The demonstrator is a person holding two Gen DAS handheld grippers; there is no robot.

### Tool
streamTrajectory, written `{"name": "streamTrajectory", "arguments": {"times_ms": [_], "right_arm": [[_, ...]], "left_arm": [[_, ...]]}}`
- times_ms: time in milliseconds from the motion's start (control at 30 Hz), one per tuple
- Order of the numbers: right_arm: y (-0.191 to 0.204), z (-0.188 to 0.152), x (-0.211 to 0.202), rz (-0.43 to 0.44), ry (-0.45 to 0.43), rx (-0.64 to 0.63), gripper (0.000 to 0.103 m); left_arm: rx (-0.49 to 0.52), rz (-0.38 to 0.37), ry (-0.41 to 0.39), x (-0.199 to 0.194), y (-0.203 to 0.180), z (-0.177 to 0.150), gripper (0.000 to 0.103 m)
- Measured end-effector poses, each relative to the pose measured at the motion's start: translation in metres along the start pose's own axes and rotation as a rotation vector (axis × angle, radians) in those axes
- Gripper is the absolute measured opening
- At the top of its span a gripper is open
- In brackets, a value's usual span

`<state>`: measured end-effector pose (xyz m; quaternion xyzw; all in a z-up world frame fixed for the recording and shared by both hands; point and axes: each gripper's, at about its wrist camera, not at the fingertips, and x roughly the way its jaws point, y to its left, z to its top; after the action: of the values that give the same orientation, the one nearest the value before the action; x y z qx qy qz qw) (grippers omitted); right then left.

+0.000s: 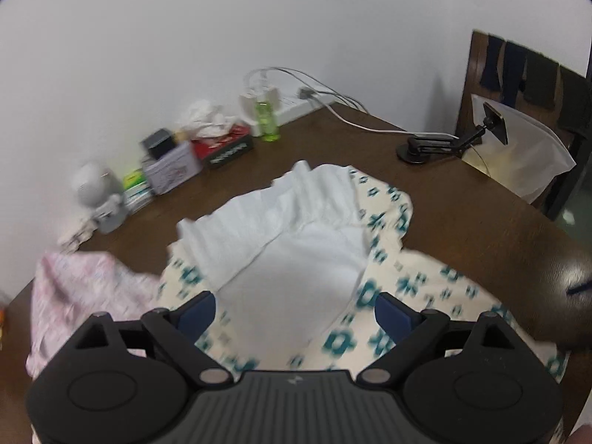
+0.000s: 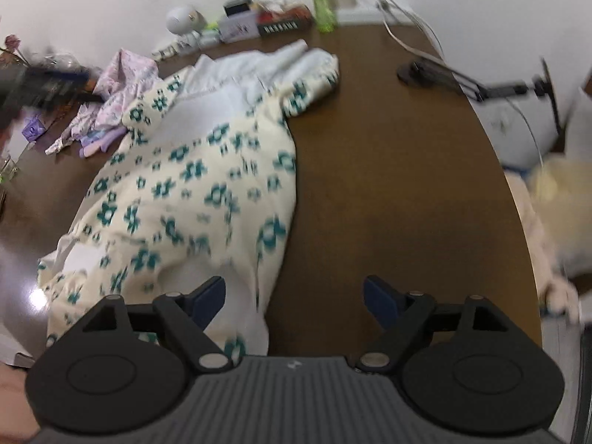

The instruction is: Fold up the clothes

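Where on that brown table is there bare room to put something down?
The widest free patch is the brown table right of the cream floral garment, reaching back to the black stand's base and the white cable. It is crowded along the back wall: the tissue box, green bottle and tin. The pink garment fills the left side.

I look over a dark brown wooden table (image 1: 462, 222) pushed against a plain white wall (image 1: 259, 18), its glossy top catching a light glare (image 2: 37, 292).
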<state>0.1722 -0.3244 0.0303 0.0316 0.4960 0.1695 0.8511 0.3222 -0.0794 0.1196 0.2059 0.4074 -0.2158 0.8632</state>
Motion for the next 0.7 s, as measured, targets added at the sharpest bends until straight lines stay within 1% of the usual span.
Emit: {"name": "streamTrajectory", "arguments": {"times_ms": [100,167,200,233,267,300,333,367,433,467,600,633,700], "right_arm": [[0.011,-0.014,-0.005,-0.001,0.023,-0.023,0.091],[0.015,-0.017,-0.003,-0.009,0.078,-0.009,0.092],[0.018,-0.018,-0.002,-0.013,0.107,-0.001,0.092],[0.020,-0.016,-0.002,-0.011,0.132,0.004,0.092],[0.023,-0.014,-0.003,-0.008,0.155,0.009,0.093],[0.028,-0.010,-0.003,-0.008,0.171,0.004,0.095],[0.034,-0.007,-0.004,-0.012,0.170,-0.012,0.100],[0.039,-0.005,-0.004,-0.018,0.165,-0.032,0.102],[0.049,-0.001,-0.002,-0.031,0.158,-0.071,0.102],[0.050,0.000,0.000,-0.039,0.162,-0.077,0.102],[0.051,0.002,0.008,-0.057,0.184,-0.069,0.099],[0.050,0.002,0.010,-0.056,0.190,-0.063,0.097],[0.048,0.003,0.014,-0.054,0.202,-0.050,0.085]], "left_arm": [[0.026,-0.013,0.052,0.018,-0.016,0.030,0.093],[0.057,-0.028,0.125,0.032,-0.028,0.048,0.093],[0.086,-0.023,0.161,0.039,-0.036,0.059,0.093],[0.120,-0.007,0.180,0.044,-0.045,0.070,0.093],[0.146,0.004,0.196,0.050,-0.053,0.080,0.093],[0.150,0.003,0.200,0.055,-0.060,0.087,0.093],[0.154,0.003,0.204,0.059,-0.066,0.094,0.093],[0.155,-0.002,0.210,0.065,-0.072,0.100,0.093],[0.149,-0.032,0.230,0.079,-0.083,0.111,0.093],[0.157,-0.033,0.243,0.086,-0.087,0.115,0.093],[0.194,-0.014,0.284,0.116,-0.109,0.127,0.092],[0.200,-0.014,0.296,0.123,-0.112,0.129,0.092],[0.213,-0.004,0.320,0.136,-0.117,0.133,0.092]]}}
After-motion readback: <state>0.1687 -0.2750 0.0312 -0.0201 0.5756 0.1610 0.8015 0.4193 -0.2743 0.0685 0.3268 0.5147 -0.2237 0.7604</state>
